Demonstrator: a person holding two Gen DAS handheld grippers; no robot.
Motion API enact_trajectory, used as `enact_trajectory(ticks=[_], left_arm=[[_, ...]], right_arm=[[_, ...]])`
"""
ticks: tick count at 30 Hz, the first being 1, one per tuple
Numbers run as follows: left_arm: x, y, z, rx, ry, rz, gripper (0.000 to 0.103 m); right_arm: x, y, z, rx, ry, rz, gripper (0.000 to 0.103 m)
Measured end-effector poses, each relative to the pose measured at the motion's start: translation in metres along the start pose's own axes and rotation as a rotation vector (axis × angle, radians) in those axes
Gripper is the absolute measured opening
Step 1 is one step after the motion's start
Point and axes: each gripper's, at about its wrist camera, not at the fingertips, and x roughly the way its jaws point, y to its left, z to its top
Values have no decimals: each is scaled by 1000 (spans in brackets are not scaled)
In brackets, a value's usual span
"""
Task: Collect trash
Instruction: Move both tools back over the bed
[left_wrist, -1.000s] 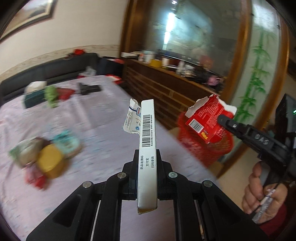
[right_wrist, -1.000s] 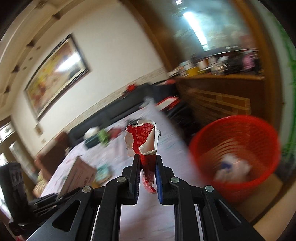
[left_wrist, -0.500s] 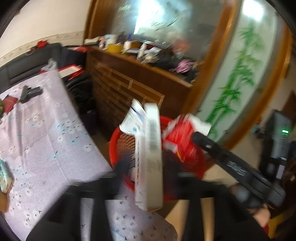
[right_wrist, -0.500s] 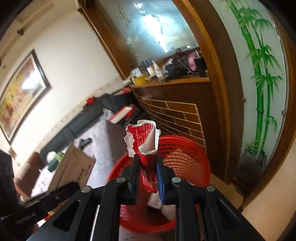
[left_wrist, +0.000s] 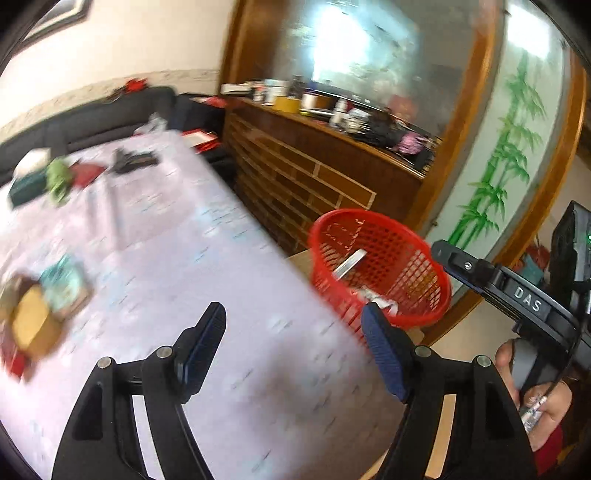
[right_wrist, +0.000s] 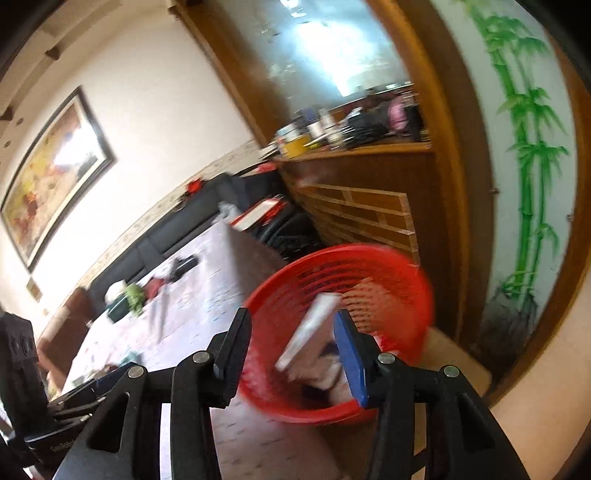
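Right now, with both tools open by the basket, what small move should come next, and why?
Probably swing the left tool back over the table: the white box already lies in the red basket, both tools are empty, and more packets remain there.

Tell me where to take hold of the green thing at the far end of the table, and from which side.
Blur hides its exact shape. The green thing looks soft and crumpled, standing above the dark green box touching its left. Probably best: come from above and pinch its upper bunch, jaws spanning near to far, since the red packet crowds its right.
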Motion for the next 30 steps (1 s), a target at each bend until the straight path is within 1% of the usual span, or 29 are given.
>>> enact_trajectory(ticks=[3,4,6,10,13,14,16,17,19,21,23,25,27,29,30], left_arm=[[-27,28,-25,-45,-3,50,74],[-34,35,-32,-55,-6,65,74],[-50,53,-47,-83,-15,111,74],[-74,95,-60,-159,-18,153,74],[-93,132,-65,-225,-32,186,74],[-101,145,-65,-246,-46,209,74],[-122,171,-61,-281,-90,256,74],[-132,183,-58,-297,-115,277,74],[-148,208,-48,-327,-162,324,74],[-147,230,-34,-340,-151,358,74],[-138,248,-24,-370,-145,363,74],[-117,266,-13,-387,-88,376,74],[-95,284,-5,-420,-50,353,74],[-79,295,-1,-453,-22,359,74],[-68,299,0,-461,-13,335,74]], right_arm=[[6,31,-14,-48,28,49,51],[9,46,-20,-75,45,77,51],[14,68,-30,-115,68,112,51],[25,116,-53,-182,110,189,51],[32,146,-70,-231,148,230,51],[34,153,-75,-244,158,239,51],[37,167,-85,-271,186,268,53],[38,171,-89,-281,193,274,55],[39,180,-96,-304,204,279,55],[43,185,-101,-314,218,285,57],[44,188,-104,-317,229,287,58],[45,189,-105,-322,233,286,58],[44,190,-105,-327,233,285,58],[42,189,-106,-332,231,284,58],[42,187,-105,-333,229,279,58]])
